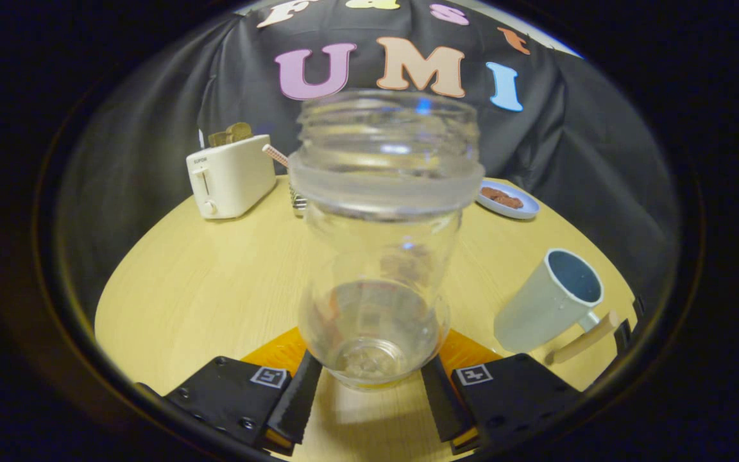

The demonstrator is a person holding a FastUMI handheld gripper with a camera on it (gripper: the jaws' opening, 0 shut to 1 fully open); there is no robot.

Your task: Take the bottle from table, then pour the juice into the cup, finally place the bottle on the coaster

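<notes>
Upright, bottle (379, 256) clamped in gripper (369, 391), above coaster (466, 350), cup (552, 301) beside.

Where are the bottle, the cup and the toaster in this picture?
bottle (379, 256): gripper view, on its clear body, between the claw's fingers.
cup (539, 308): gripper view, on its outer wall.
toaster (231, 176): gripper view, on its front face.

Bottle (379, 256) between jaws; cup (549, 301) near, seemingly clear tabletop (203, 289) opposite
</notes>
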